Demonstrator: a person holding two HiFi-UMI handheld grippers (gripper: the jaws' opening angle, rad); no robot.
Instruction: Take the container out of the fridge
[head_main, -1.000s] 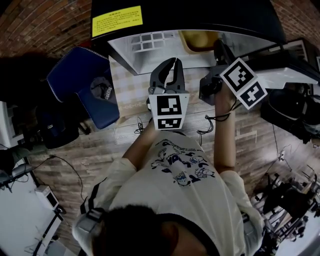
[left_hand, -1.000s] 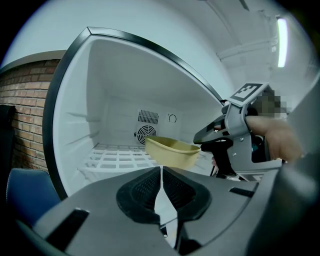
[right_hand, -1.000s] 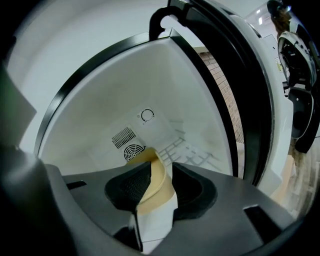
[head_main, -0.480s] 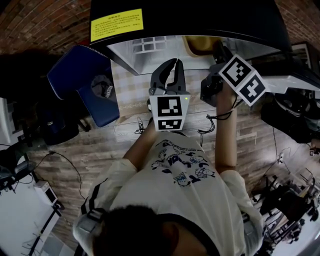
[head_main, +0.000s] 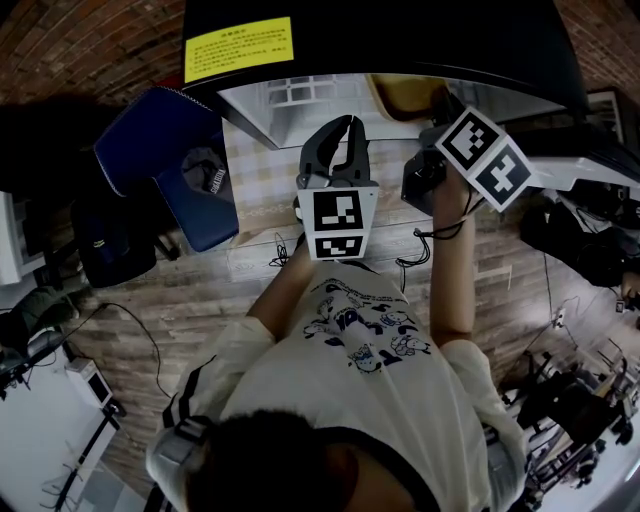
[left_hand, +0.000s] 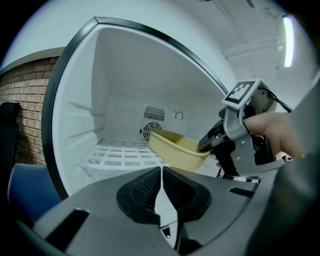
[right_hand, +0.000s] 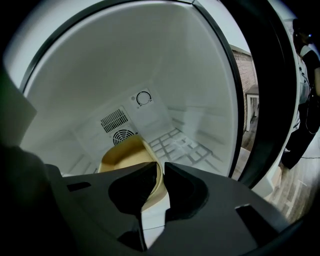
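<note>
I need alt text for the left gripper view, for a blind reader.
The right gripper holds a yellow container by its rim in front of the white wire shelf of the open fridge. The left gripper, shut and empty, fills the foreground.

A person in a pale T-shirt, with two dark grey grippers

The T-shirt (head_main: 420, 410) is cream with short sleeves and a blue cartoon print (head_main: 365, 335); the hair (head_main: 285, 465) is dark; the left gripper (left_hand: 161, 172) and the right gripper (right_hand: 161, 172) are dark grey with bumpy black pads (left_hand: 142, 190); each has a white cube (head_main: 338, 222) with black square marks; a thin black cord (head_main: 420, 248) hangs by the right wrist.
</note>
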